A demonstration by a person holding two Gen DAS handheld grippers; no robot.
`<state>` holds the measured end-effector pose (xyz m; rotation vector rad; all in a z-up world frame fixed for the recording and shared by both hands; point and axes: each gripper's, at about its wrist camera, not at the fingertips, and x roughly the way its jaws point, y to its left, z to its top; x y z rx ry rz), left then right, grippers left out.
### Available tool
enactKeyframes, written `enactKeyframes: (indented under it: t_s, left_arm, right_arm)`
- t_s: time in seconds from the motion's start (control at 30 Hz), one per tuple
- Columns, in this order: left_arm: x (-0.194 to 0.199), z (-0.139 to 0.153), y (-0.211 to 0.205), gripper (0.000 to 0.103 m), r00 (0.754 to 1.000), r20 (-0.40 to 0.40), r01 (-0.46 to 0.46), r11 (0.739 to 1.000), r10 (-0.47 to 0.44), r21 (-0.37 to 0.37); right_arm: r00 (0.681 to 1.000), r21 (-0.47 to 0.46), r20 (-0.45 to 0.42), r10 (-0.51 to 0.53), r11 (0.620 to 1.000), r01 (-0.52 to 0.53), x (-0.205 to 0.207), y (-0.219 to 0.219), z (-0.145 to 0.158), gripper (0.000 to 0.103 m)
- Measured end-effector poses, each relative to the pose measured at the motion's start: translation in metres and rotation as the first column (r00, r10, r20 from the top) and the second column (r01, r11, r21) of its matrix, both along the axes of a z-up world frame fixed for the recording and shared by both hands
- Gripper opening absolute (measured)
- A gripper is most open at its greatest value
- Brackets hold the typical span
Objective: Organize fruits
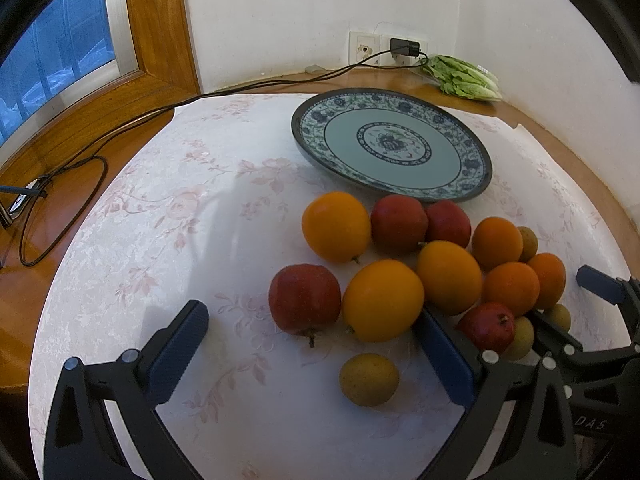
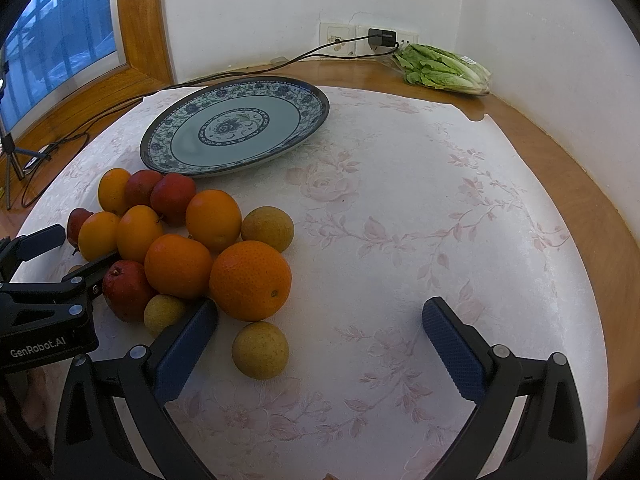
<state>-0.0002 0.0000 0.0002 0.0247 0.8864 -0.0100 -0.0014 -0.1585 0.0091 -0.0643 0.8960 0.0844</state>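
A pile of oranges [image 2: 250, 280], yellow-orange fruits [image 1: 382, 300], red apples [image 1: 304, 300] and small greenish-yellow fruits [image 2: 260, 350] lies on the flowered cloth. Behind it sits an empty blue-patterned plate [image 1: 316, 120] [image 2: 304, 98]. My left gripper [image 1: 312, 316] is open low at the pile's left end, with a red apple, a yellow-orange fruit and a small green fruit [image 1: 368, 378] between its fingers. My right gripper [image 2: 320, 308] is open at the pile's right end, its left finger touching the fruits. Each gripper also shows in the other's view: the right gripper [image 1: 560, 294], the left gripper [image 2: 88, 245].
The white flowered cloth [image 2: 400, 200] covers a round wooden table set in a wall corner. A head of lettuce [image 2: 444, 68] lies at the back right. A charger [image 1: 404, 46] sits in the wall socket and its cable [image 1: 120, 128] runs left along the table towards the window.
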Motion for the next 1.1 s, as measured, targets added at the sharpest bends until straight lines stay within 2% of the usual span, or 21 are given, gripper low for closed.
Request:
enactKeyframes:
  t_s: [0.87, 1.1]
  left_arm:
    - [0.0, 0.0001, 0.0, 0.103, 1.0, 0.002, 0.0, 1.0, 0.0, 0.0]
    - [0.0046, 0.0047, 0.0021, 0.103, 1.0, -0.02, 0.0, 1.0, 0.0, -0.004]
  right_arm:
    - [1.0, 0.0, 0.002, 0.0, 1.0, 0.0, 0.0001, -0.0003, 0.0001, 0.103]
    - [1.0, 0.004, -0.018, -0.003, 1.0, 0.003, 0.0027, 0.0003, 0.0013, 0.103]
